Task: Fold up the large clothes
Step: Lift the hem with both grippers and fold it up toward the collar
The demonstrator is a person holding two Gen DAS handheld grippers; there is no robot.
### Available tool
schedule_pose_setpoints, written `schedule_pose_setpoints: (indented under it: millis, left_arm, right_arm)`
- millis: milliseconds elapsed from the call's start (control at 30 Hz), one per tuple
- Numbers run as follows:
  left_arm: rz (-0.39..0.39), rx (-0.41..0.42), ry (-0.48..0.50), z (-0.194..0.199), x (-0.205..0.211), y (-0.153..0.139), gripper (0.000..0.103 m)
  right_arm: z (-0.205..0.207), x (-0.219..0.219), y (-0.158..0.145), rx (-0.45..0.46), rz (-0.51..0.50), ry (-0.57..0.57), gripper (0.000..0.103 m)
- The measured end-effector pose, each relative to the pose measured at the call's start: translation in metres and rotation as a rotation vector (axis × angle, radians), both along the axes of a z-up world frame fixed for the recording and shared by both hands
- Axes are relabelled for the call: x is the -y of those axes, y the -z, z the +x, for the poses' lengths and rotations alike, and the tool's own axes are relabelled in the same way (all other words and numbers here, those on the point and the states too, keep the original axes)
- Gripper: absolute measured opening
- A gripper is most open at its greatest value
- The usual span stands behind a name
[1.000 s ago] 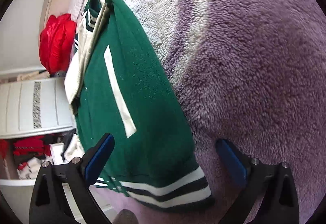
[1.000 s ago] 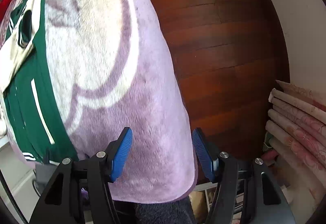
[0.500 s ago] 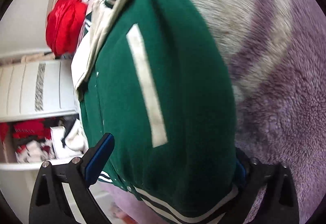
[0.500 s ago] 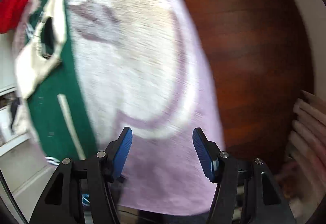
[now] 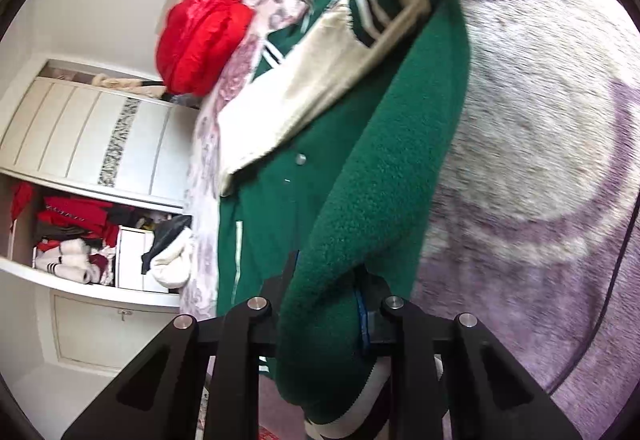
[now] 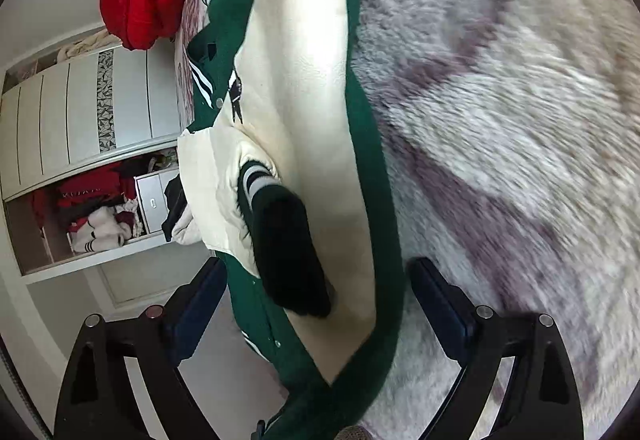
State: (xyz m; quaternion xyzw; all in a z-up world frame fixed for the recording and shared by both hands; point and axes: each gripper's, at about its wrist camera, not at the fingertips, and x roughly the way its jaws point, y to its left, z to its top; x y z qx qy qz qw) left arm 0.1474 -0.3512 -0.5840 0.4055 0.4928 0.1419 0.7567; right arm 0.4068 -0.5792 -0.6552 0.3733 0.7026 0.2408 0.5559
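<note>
Left hand-held gripper (image 5: pixel 326 304): now pressing together on the hem of the green jacket (image 5: pixel 360 180); a moment ago its fingers were spread.
Right hand-held gripper (image 6: pixel 316 304): fingers staying spread, now sitting on either side of the jacket's fold.
Jacket: lying on the purple blanket (image 5: pixel 540 160) on the bed, long axis running away from both cameras, collar at the far end.
Wardrobe (image 5: pixel 80 224): open shelf holding red and white clothes.
Red coat (image 5: pixel 198 40): resting beyond the jacket.
</note>
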Motion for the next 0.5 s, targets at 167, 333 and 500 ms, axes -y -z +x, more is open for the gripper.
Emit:
schedule_pose_setpoints:
  millis: [167,333,500]
  left_arm:
    - [0.011,0.045,-0.013,0.000,-0.011,-0.002,0.021]
    - [-0.035,0.089,-0.061,0.005,-0.043,-0.018,0.021]
    - [-0.141,0.109,-0.123,0.007,-0.090,-0.048,0.021]
  right_arm:
    - [0.010,-0.050,0.005,0.016,-0.056,-0.073,0.066]
    - [0.005,-0.077,-0.020,0.038,-0.153,-0.061,0.017]
    - [0.017,-0.121,-0.089,0.103,-0.194,-0.059,0.015]
